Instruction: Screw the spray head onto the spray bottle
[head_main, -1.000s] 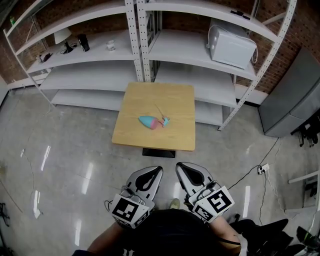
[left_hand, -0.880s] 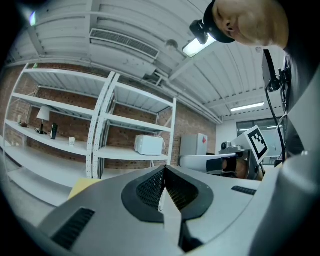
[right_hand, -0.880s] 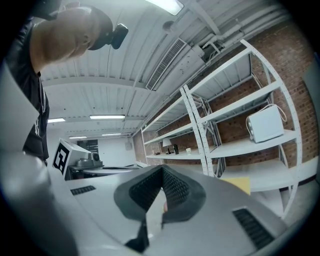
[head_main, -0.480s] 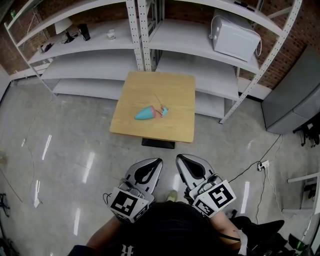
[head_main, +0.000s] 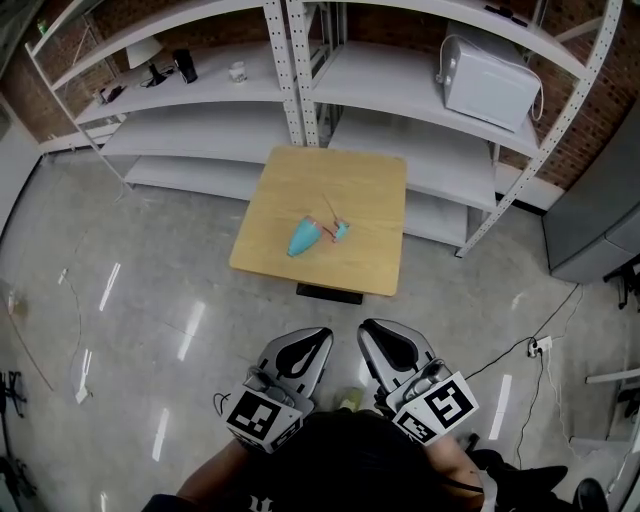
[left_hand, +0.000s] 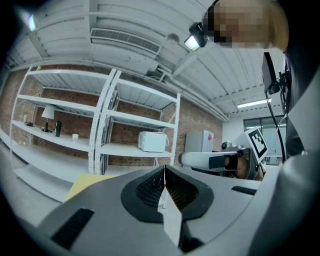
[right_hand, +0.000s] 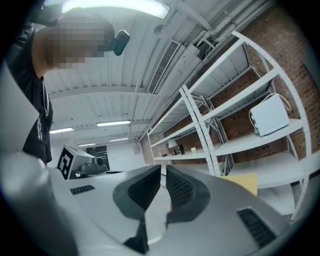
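A teal spray bottle (head_main: 302, 238) lies on its side on the small wooden table (head_main: 365, 190). The spray head (head_main: 337, 230) lies loose just right of the bottle's neck, its thin tube pointing away. Both grippers are held close to the person's body, far short of the table, over the floor. My left gripper (head_main: 321, 335) (left_hand: 164, 171) is shut with nothing in it. My right gripper (head_main: 368, 328) (right_hand: 163, 172) is shut and holds nothing either. Each gripper view shows a corner of the table (left_hand: 82, 184) (right_hand: 243, 183) beyond the jaws, but not the bottle.
White metal shelving (head_main: 300, 70) stands behind the table with a white appliance (head_main: 490, 78), a lamp (head_main: 148, 52) and small items. A grey cabinet (head_main: 600, 210) is at the right. A cable and plug (head_main: 540, 346) lie on the glossy floor.
The head view has swung, so the table and shelves sit further right in the picture and the bottle looks more upright. Both grippers stay shut and side by side, slightly lower in view.
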